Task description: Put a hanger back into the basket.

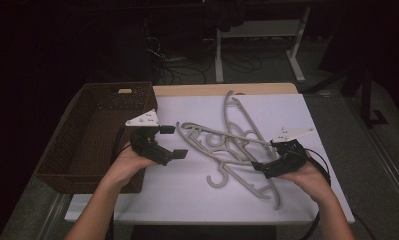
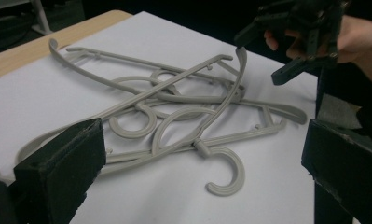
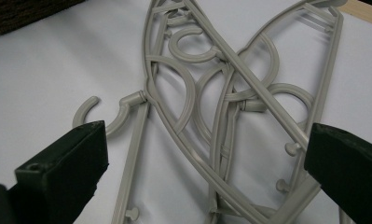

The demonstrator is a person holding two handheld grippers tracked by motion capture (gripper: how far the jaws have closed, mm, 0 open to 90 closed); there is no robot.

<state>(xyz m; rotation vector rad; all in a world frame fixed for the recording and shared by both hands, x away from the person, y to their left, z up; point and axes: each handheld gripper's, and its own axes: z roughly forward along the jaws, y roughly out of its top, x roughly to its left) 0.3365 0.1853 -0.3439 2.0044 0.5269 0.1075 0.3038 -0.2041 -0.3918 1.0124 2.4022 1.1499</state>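
Several grey plastic hangers (image 1: 232,145), tangled in one pile, lie at the centre of the high view on the white table top (image 1: 187,195); the exact count cannot be read from the overlap, though at least three hooks show.

Item: wicker basket (image 1: 62,150), dark brown, left side of the high view, standing on the table's left edge. Its visible inside holds no hanger.

Item: left gripper (image 1: 173,142), centre-left of the high view, between basket and pile, jaws apart and holding nothing. In the left gripper view the pile (image 2: 183,112) lies beyond the parted jaws, not touched.

Item: right gripper (image 1: 259,167), lower right of centre in the high view, at the pile's right edge. In the right gripper view its jaws stand wide apart on either side of the hangers (image 3: 221,107), closed on none; whether a jaw tip touches a hanger bar cannot be told.

Status, as a judgement: work appears to be sorting the hangers, likely into the basket. Nothing is lifted, separated or stowed. Remaining: grip one hanger, free it from the tangle, place it, repeat for the rest.
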